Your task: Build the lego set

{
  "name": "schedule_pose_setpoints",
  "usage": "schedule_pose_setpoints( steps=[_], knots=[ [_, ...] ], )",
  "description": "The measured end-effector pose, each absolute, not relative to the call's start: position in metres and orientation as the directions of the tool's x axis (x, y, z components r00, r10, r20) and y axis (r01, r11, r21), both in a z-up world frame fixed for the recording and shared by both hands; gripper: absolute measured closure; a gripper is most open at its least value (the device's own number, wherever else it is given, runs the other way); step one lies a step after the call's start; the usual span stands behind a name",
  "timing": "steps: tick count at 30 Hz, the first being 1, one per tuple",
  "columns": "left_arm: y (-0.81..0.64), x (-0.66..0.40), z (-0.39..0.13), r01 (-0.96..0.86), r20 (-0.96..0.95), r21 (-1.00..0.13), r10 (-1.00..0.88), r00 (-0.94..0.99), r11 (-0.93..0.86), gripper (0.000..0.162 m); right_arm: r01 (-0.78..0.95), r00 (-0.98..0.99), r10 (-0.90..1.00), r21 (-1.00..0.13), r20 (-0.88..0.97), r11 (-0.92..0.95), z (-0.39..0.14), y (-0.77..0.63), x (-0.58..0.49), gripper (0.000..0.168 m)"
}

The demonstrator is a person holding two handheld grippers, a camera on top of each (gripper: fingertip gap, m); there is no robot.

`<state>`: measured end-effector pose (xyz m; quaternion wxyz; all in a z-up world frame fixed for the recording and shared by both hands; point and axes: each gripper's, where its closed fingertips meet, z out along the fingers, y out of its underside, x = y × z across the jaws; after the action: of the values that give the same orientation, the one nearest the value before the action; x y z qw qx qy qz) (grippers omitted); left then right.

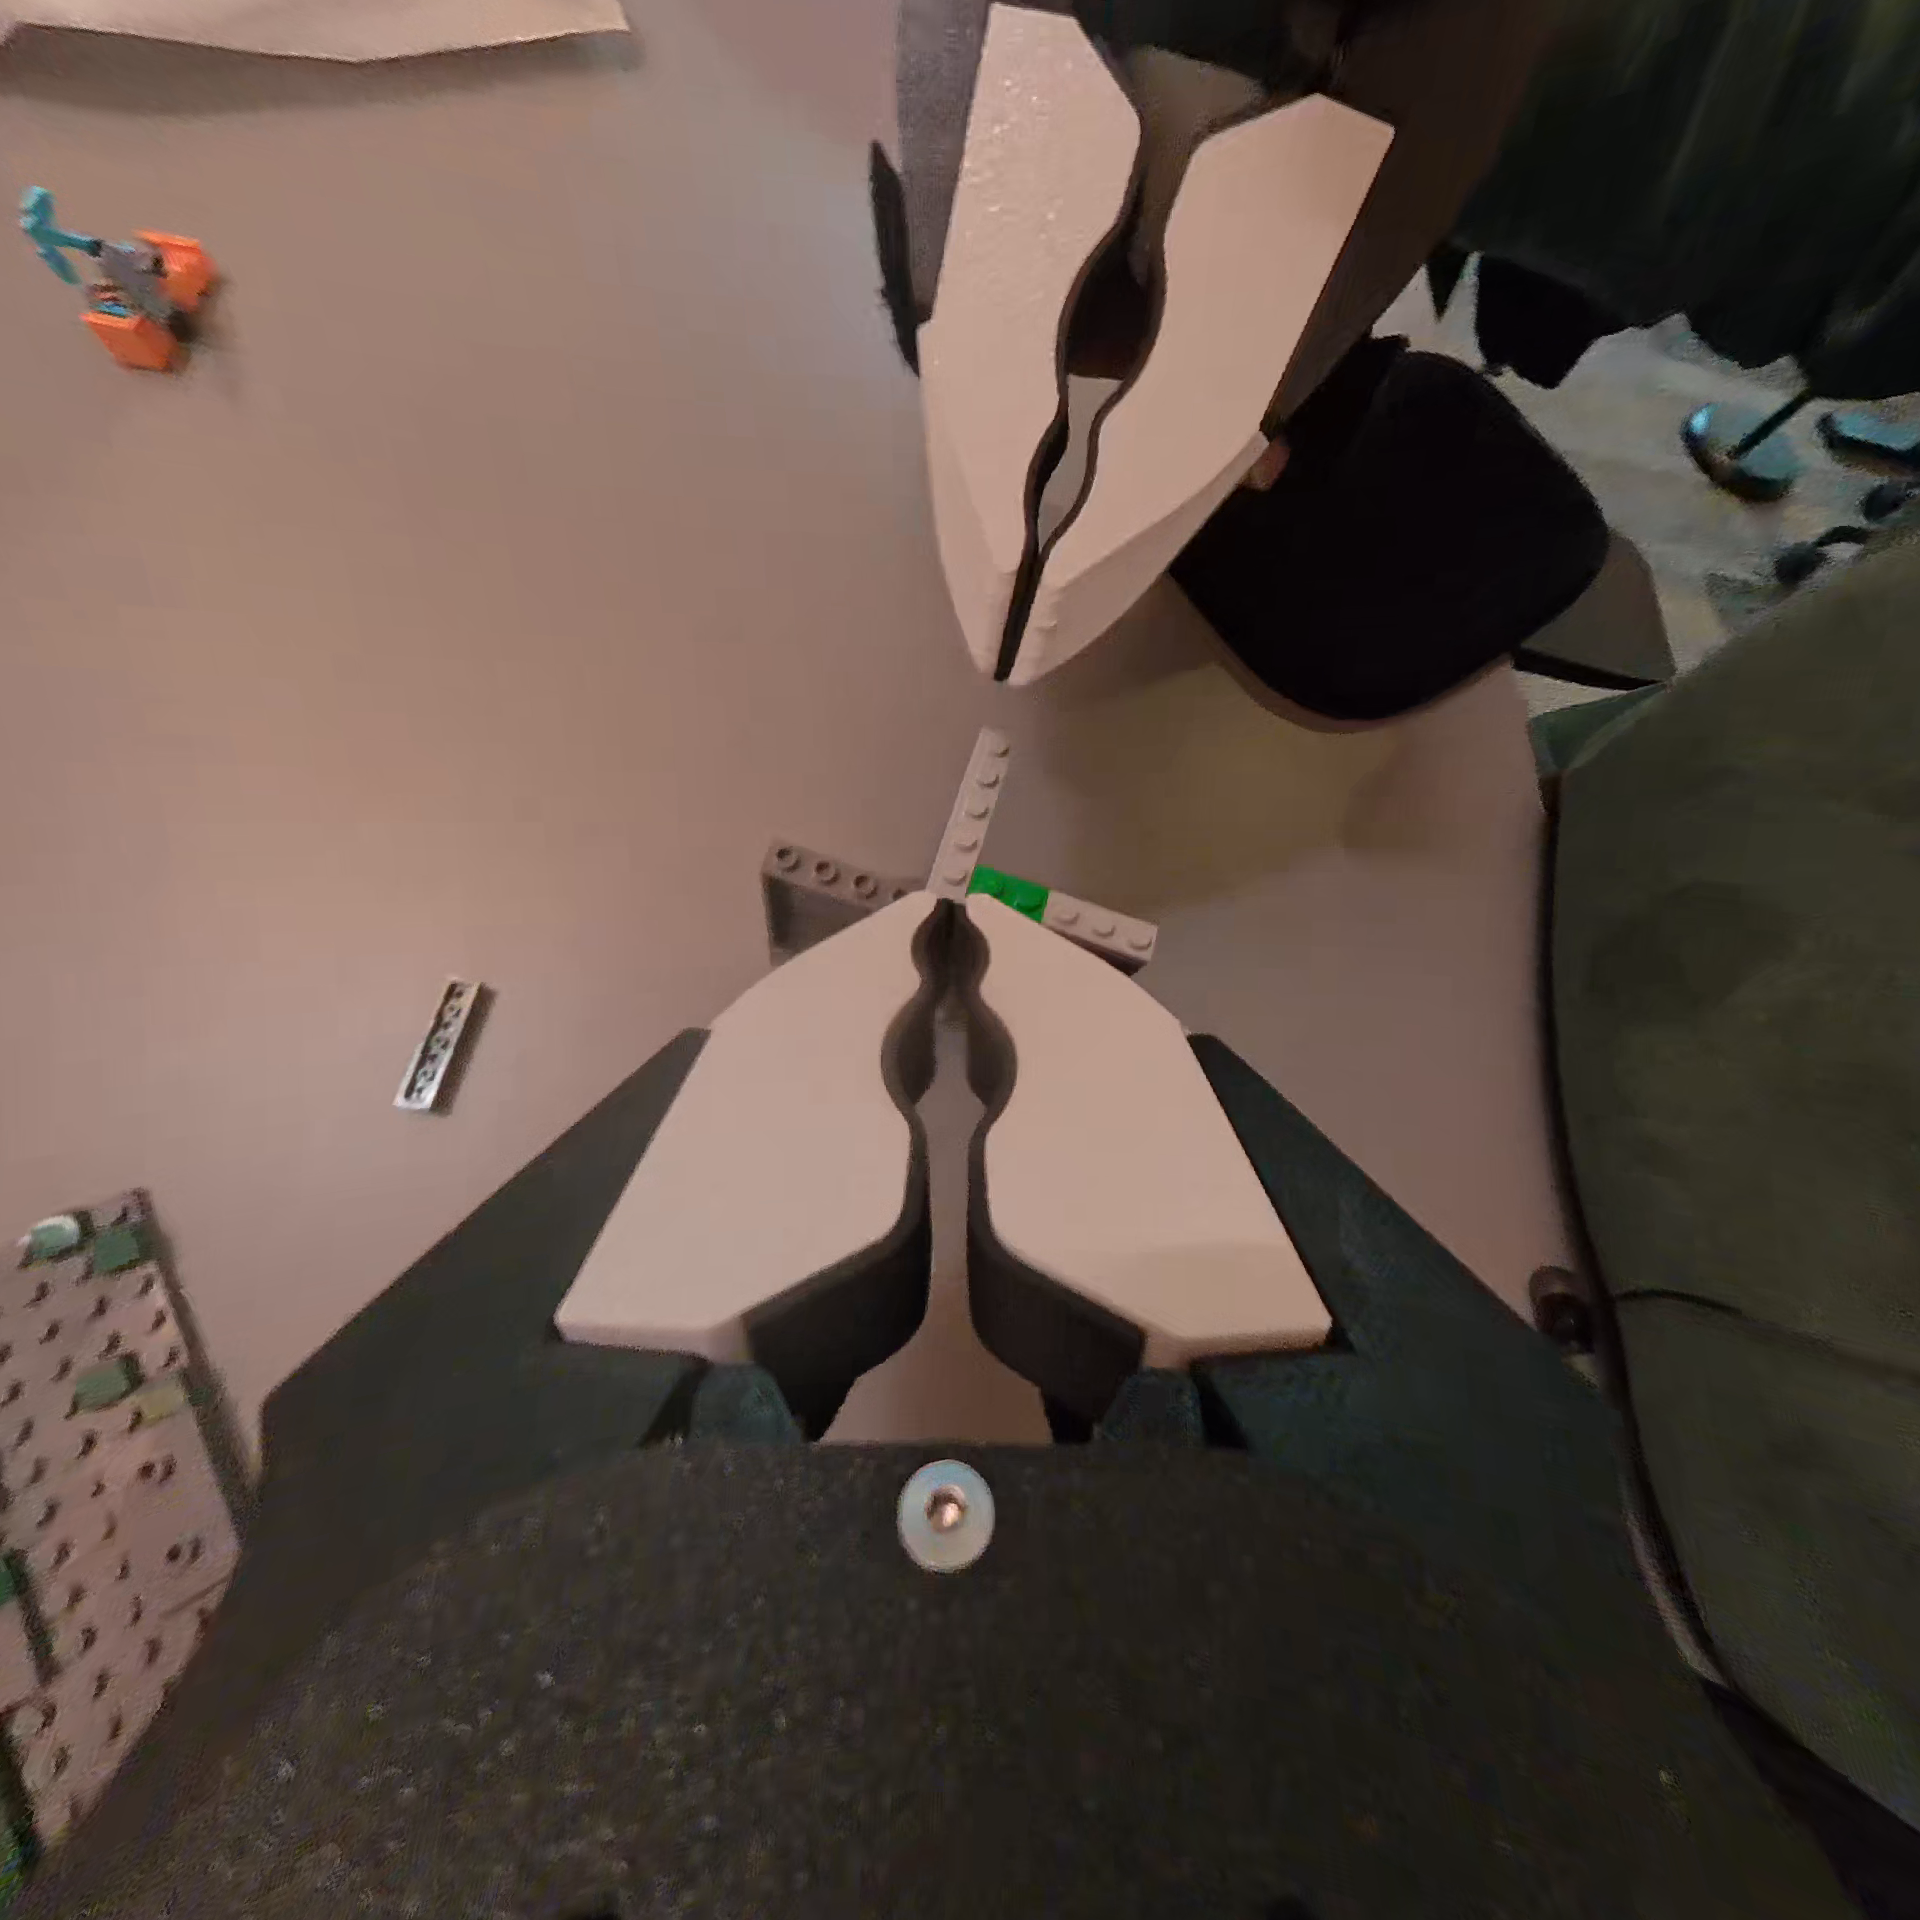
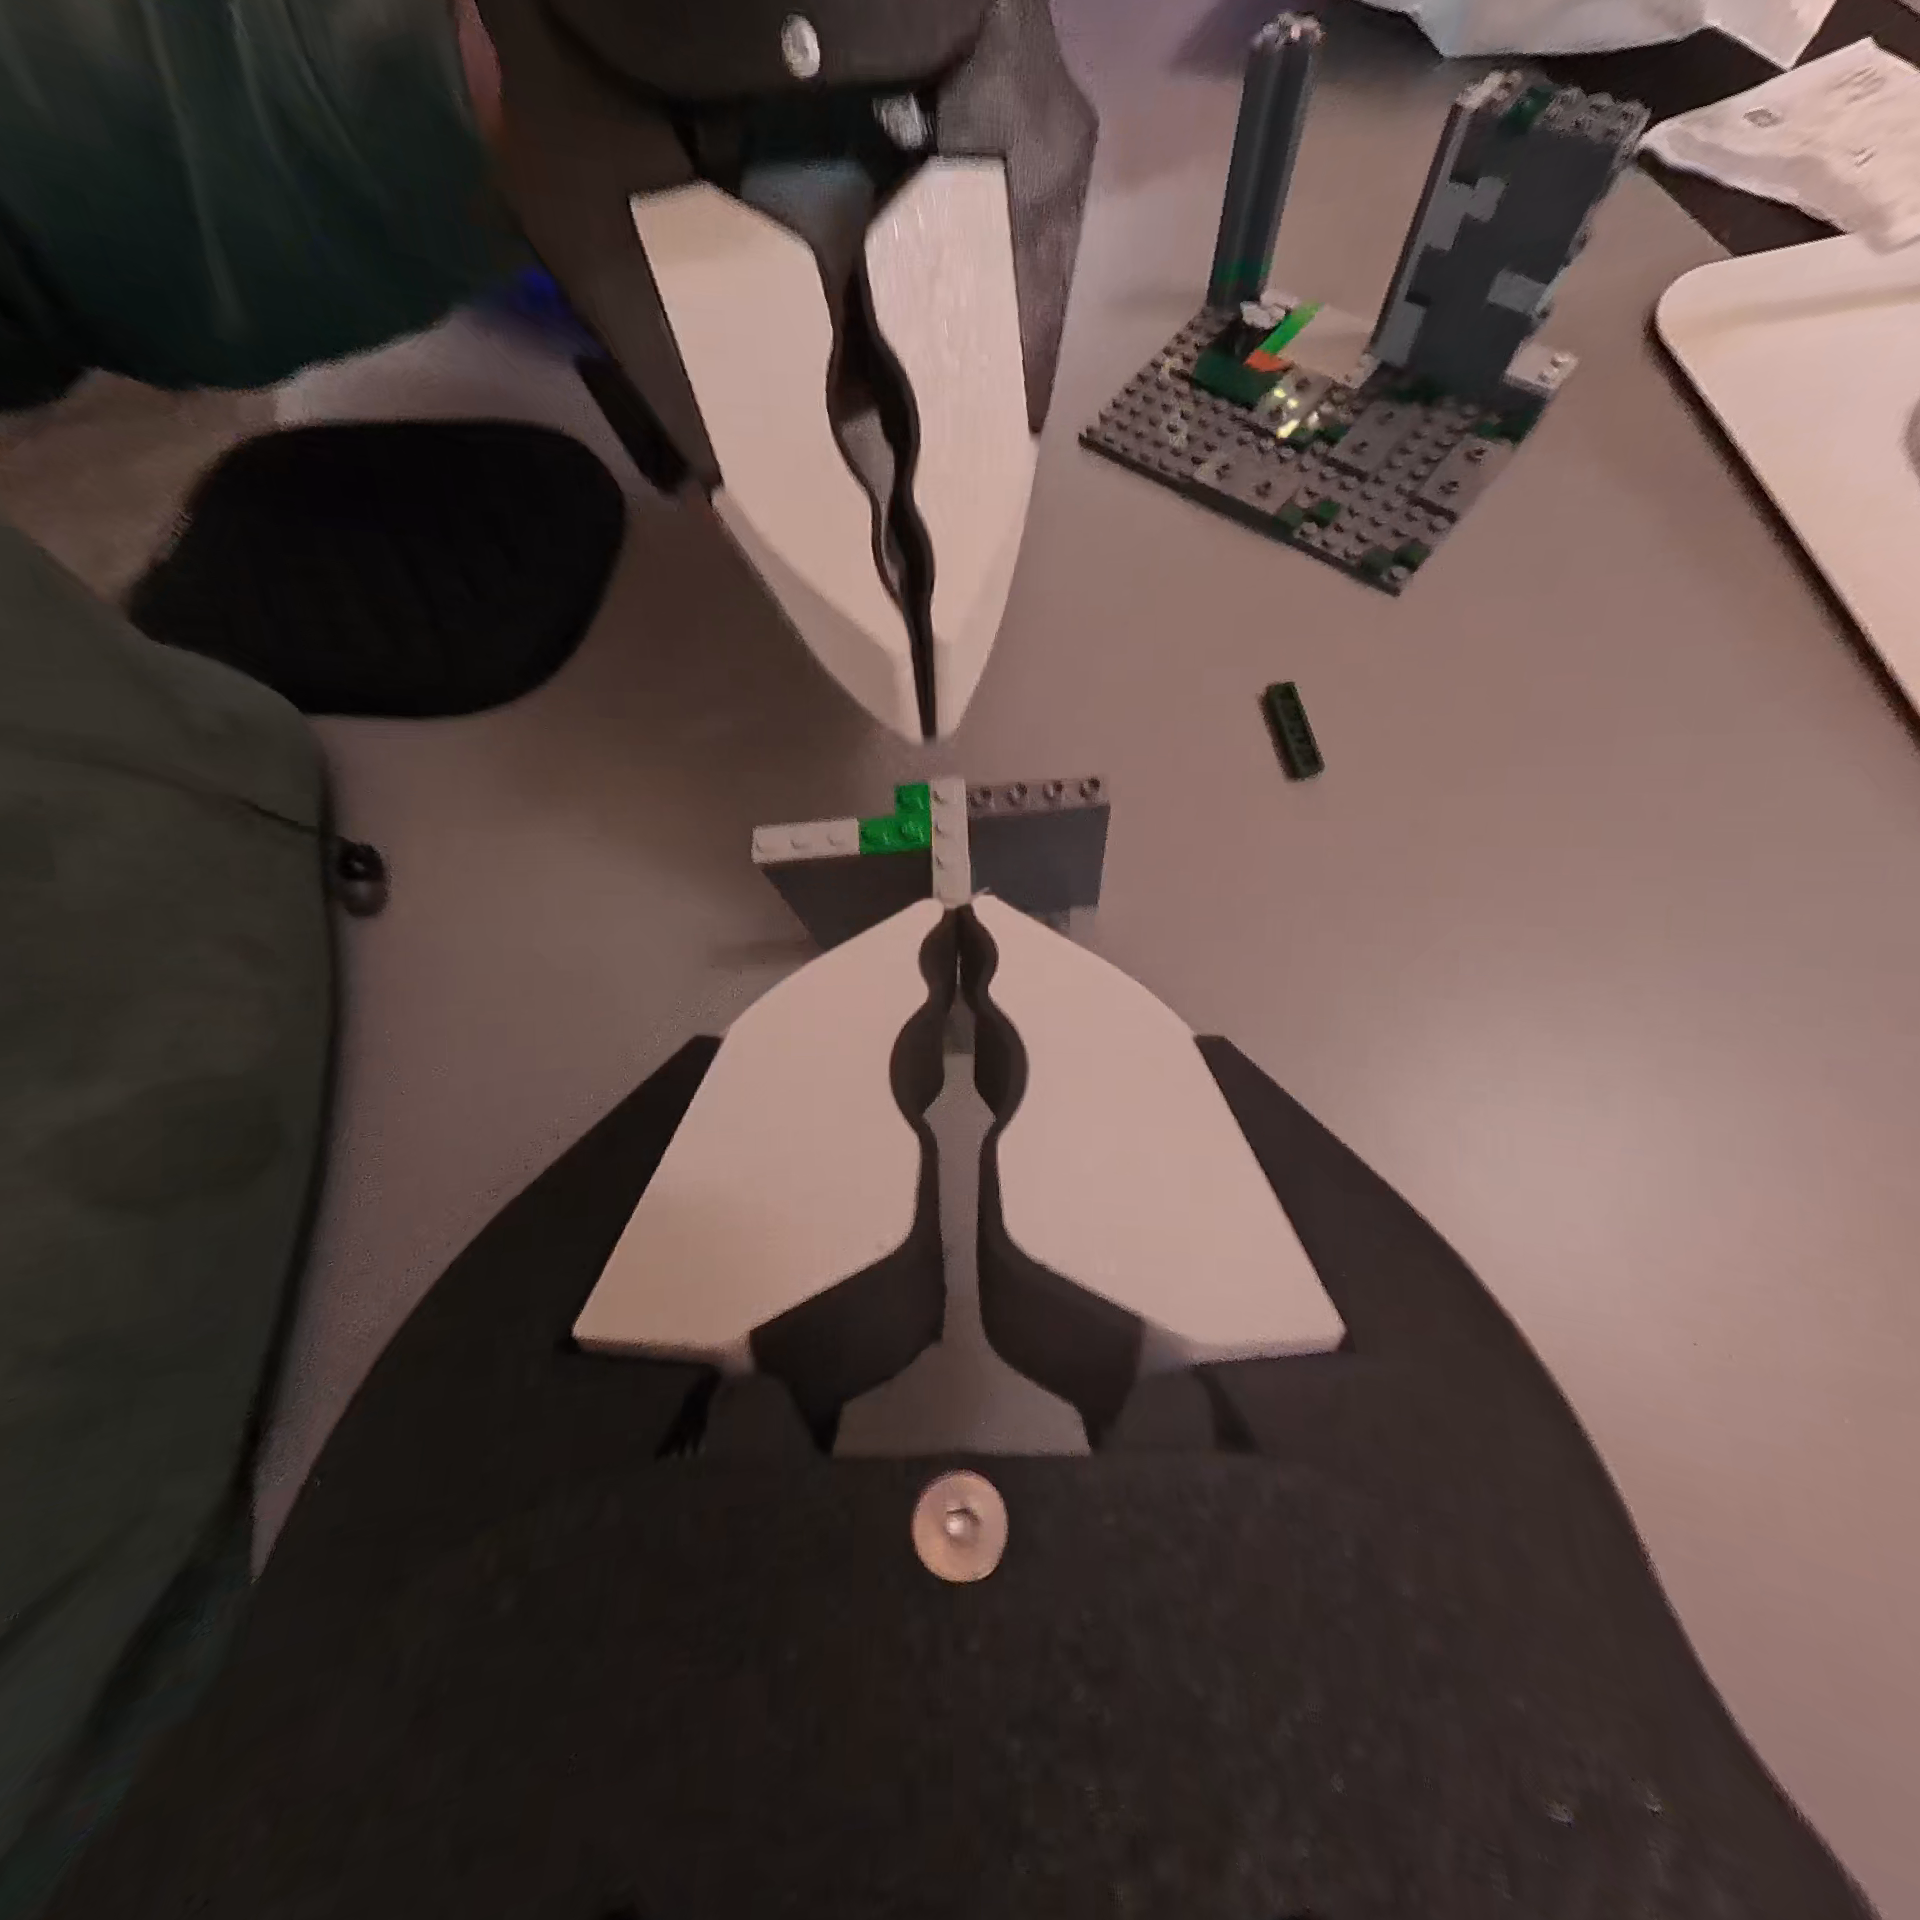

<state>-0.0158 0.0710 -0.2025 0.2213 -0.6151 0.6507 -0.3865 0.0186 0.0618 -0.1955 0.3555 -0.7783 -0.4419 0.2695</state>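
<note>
1. The task's thing in hand is a narrow grey plate (image 1: 971, 816). It lies crosswise on top of a small wall (image 2: 1039, 852) of dark grey bricks, beside a green piece (image 2: 902, 821). The wall stands on the worktop (image 1: 520, 623).
2. I judge the plate light, stiff and hard, with smooth, slippery long edges. It is thin, so pinch it across the width near one end, or press it flat on the studs.
3. The wall is narrow and looks light. I expect it to tip under a sideways push, so any force should go straight down.
4. The left claw (image 1: 948, 906) has its jaws together, with only a slit between the pads. Its tip sits at one end of the plate. In the right wrist view the tip looks just clear of the plate, with nothing in it.
5. The right claw (image 2: 951, 906) is likewise drawn together and empty. Its tip is at the opposite end of the plate, so the two claws face each other along the strip.
6. Whether either tip touches the plate I cannot tell.
7. The main build (image 2: 1455, 312), two towers on a studded base, stands well apart from the wall. A loose dark piece (image 2: 1294, 727) lies between them.
</note>
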Motion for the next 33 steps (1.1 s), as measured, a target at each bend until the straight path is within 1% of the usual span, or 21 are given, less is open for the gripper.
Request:
schedule_pose_setpoints(
  steps=[3,7,8,9,11,13,14,15,19,21,22,25,28,30,33],
  knots=[
    [0.070,-0.019,-0.206,-0.617,0.165,-0.785,-0.980,-0.113,-0.060,0.162,0.520,0.460,0.886,-0.793,-0.052,-0.317,-0.210,0.057,0.023,0.168],
    [0.068,-0.015,-0.215,-0.601,0.126,-0.797,-0.989,-0.075,-0.056,0.162,0.494,0.451,0.892,-0.823,-0.033,-0.280,-0.215,0.054,0.018,0.168],
    [0.068,-0.015,-0.214,-0.591,0.124,-0.805,-0.990,-0.068,-0.060,0.162,0.491,0.450,0.893,-0.828,-0.024,-0.269,-0.215,0.054,0.017,0.136],
    [0.069,-0.015,-0.214,-0.588,0.124,-0.806,-0.990,-0.062,-0.064,0.162,0.506,0.453,0.891,-0.818,-0.017,-0.273,-0.219,0.055,0.018,0.121],
    [0.068,-0.016,-0.213,-0.586,0.117,-0.808,-0.991,-0.058,-0.061,0.162,0.527,0.449,0.894,-0.809,0.004,-0.261,-0.223,0.055,0.019,0.118],
    [0.068,-0.017,-0.213,-0.580,0.108,-0.813,-0.993,-0.057,-0.055,0.162,0.524,0.457,0.889,-0.816,0.027,-0.244,-0.223,0.058,0.018,0.119],
    [0.069,-0.017,-0.212,-0.576,0.106,-0.815,-0.993,-0.053,-0.056,0.155,0.513,0.461,0.886,-0.827,0.040,-0.229,-0.221,0.061,0.018,0.121],
    [0.069,-0.017,-0.213,-0.578,0.110,-0.814,-0.993,-0.049,-0.062,0.144,0.499,0.462,0.886,-0.841,0.051,-0.211,-0.218,0.065,0.018,0.126],
    [0.068,-0.018,-0.221,-0.594,0.113,-0.802,-0.992,-0.048,-0.062,0.142,0.490,0.411,0.910,-0.856,0.057,-0.167,-0.218,0.076,0.017,0.140],
    [0.068,-0.016,-0.225,-0.601,0.089,-0.798,-0.995,-0.046,-0.044,0.143,0.519,0.373,0.927,-0.838,0.048,-0.165,-0.223,0.075,0.016,0.156],
    [0.069,-0.015,-0.226,-0.602,0.071,-0.798,-0.997,-0.043,-0.031,0.144,0.529,0.366,0.929,-0.832,0.045,-0.168,-0.224,0.074,0.015,0.159],
    [0.075,-0.014,-0.228,-0.607,0.032,-0.794,-0.999,-0.032,-0.006,0.149,0.535,0.398,0.917,-0.820,0.032,-0.203,-0.225,0.071,0.014,0.160],
    [0.081,-0.015,-0.228,-0.612,0.029,-0.791,-0.999,-0.042,0.003,0.149,0.520,0.474,0.880,-0.810,0.009,-0.272,-0.225,0.064,0.012,0.160],
    [0.087,-0.015,-0.228,-0.612,0.023,-0.791,-0.999,-0.039,0.006,0.149,0.486,0.538,0.843,-0.813,-0.010,-0.320,-0.225,0.061,0.009,0.159],
    [0.094,-0.019,-0.225,-0.617,0.014,-0.787,-0.999,-0.041,0.015,0.148,0.420,0.577,0.814,-0.830,-0.069,-0.368,-0.221,0.056,0.006,0.155]
  ],
)
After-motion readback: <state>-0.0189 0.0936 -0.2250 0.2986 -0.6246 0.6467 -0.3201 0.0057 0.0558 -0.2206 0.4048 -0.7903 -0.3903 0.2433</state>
